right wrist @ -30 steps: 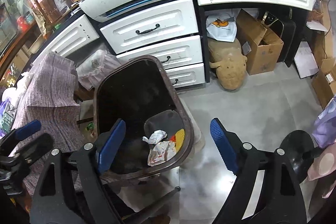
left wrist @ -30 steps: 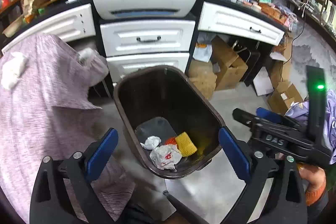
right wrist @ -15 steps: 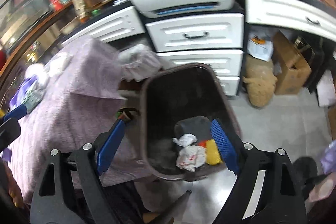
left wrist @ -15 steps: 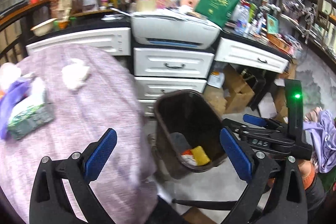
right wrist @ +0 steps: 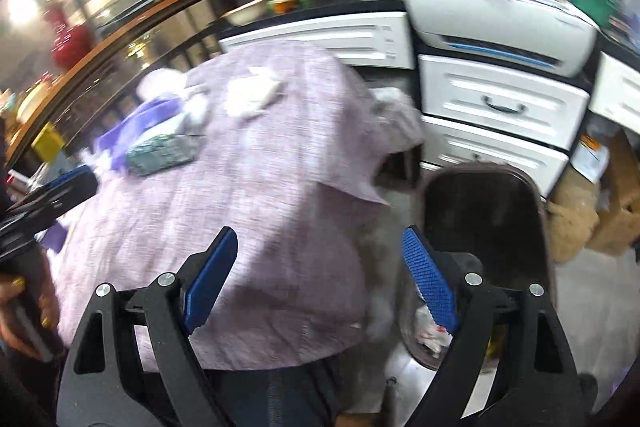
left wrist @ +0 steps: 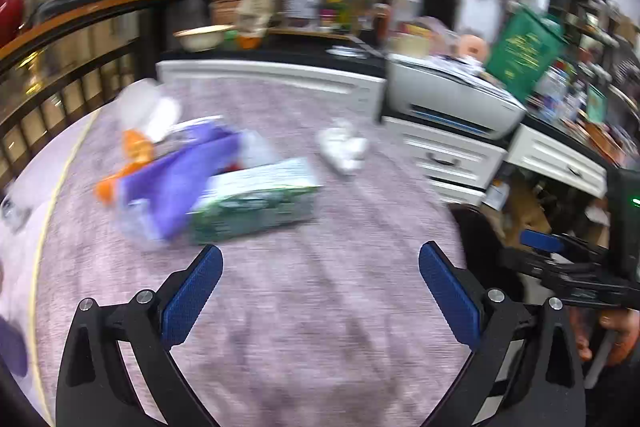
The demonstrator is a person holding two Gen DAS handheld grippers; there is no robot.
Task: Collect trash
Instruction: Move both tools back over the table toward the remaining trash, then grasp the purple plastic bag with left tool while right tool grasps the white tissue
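Two fisheye views, both blurred by motion, look down along hand-held tools at a table [left wrist: 320, 327] covered in a mauve woven cloth. The left tool [left wrist: 320, 291] hangs over the cloth with its blue-padded jaws spread wide and nothing between them. The right tool [right wrist: 320, 279] is likewise wide open and empty, poised over the table's near edge.

On the cloth lie the pieces of trash: a crumpled white tissue [left wrist: 343, 149] towards the far side, and nearer the left a green and white tissue pack [left wrist: 254, 201] touching a purple bag [left wrist: 180, 183], with orange scraps [left wrist: 134, 161] just beside it (any print on the pack is too smeared to read).

The dark brown trash bin [right wrist: 536, 227] stands on the floor just off the table's right edge, with crumpled white paper [right wrist: 428, 327] showing in its bottom behind the right tool's pad.

Behind the table, a white printer [left wrist: 452, 99] sits above white drawers [right wrist: 500, 103]. A green bag [left wrist: 524, 51] with gold lettering, unreadable here, stands behind the printer.
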